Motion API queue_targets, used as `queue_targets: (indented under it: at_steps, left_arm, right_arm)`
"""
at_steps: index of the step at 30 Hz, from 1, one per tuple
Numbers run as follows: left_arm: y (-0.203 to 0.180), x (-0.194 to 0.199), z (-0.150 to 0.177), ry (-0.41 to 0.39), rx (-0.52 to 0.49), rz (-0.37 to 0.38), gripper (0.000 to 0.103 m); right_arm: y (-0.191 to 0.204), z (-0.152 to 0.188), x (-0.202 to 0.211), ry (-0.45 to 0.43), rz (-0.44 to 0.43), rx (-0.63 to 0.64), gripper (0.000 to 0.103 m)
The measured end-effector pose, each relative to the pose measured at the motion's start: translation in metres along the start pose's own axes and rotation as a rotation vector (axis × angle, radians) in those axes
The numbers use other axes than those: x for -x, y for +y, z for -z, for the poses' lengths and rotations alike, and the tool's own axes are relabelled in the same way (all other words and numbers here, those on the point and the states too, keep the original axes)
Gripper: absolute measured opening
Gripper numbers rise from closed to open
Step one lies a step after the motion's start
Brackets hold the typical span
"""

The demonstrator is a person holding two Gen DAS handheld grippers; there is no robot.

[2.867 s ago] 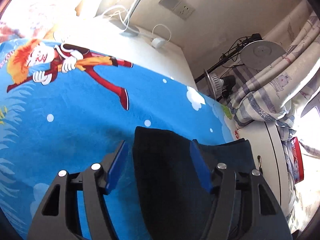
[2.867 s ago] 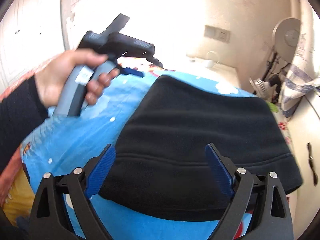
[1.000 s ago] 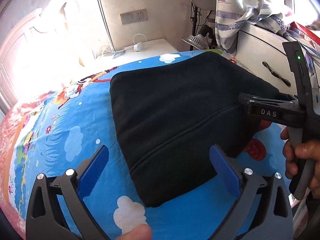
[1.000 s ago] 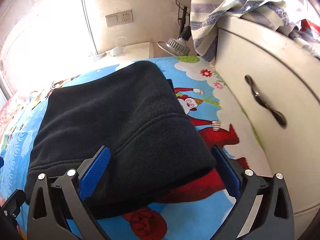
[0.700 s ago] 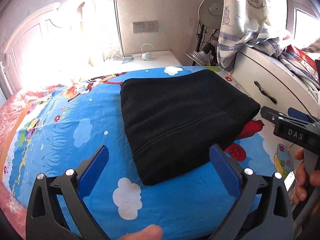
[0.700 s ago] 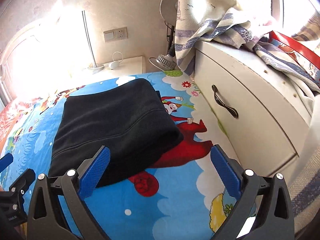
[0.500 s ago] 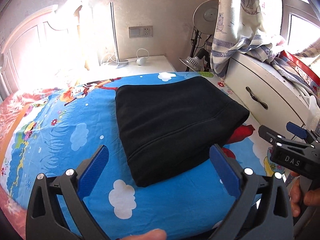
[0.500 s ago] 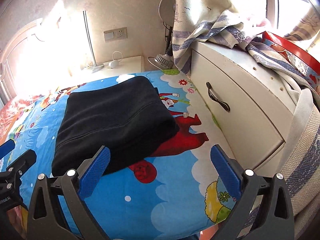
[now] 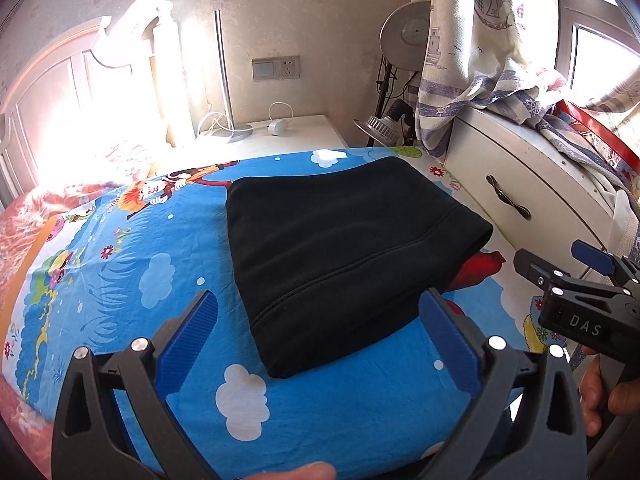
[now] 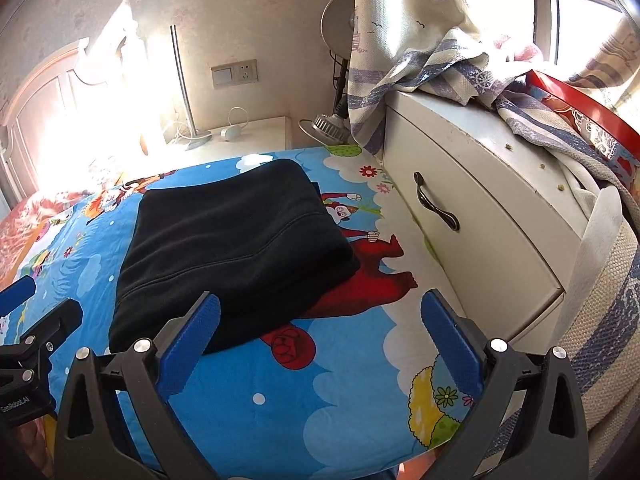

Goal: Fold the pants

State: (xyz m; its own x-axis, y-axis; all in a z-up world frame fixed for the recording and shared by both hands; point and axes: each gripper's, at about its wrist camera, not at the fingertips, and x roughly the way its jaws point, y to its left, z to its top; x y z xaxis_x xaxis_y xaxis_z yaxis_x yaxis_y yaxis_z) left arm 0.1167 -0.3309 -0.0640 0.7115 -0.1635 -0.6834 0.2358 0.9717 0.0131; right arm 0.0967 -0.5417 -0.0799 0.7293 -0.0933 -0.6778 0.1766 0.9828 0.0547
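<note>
Cartoon bedsheet (image 9: pixel 120 288); white drawer cabinet (image 10: pixel 472 216); striped curtain (image 10: pixel 420 40); possibly lamp (image 9: pixel 404 36).

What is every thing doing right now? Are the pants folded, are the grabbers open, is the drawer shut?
pants: folded, lying flat on the bedsheet
left gripper: open, holding nothing
right gripper: open, holding nothing
drawer: shut
curtain: draped over the cabinet top

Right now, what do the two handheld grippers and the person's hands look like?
Both the left gripper and right gripper have black, triangular-cutout frames with silver bolts and ribbed blue finger pads. Seen from the left wrist view, the right gripper's body reads "DAS" in white; from the right, the left's reads "GenRobot.AI". A bare right hand grips a grey handle. No cables or sleeves show.
</note>
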Motion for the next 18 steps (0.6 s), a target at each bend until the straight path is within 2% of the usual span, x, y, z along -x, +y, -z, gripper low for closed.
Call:
queue_targets:
  at_steps: [11, 14, 18]
  left_arm:
    - [-0.0017, -0.0007, 0.0001, 0.003, 0.001, 0.012, 0.101]
    - [-0.002, -0.0016, 0.0011, 0.004, 0.003, 0.031, 0.101]
    - [-0.0047, -0.0027, 0.0002, -0.02, 0.01, 0.103, 0.1]
  right_arm:
    - [-0.0004, 0.0021, -0.0013, 0.006, -0.002, -0.004, 0.097]
    - [-0.0006, 0.0021, -0.0018, 0.007, -0.003, -0.003, 0.097]
    - [-0.0005, 0.0032, -0.0036, 0.01, -0.001, -0.002, 0.097]
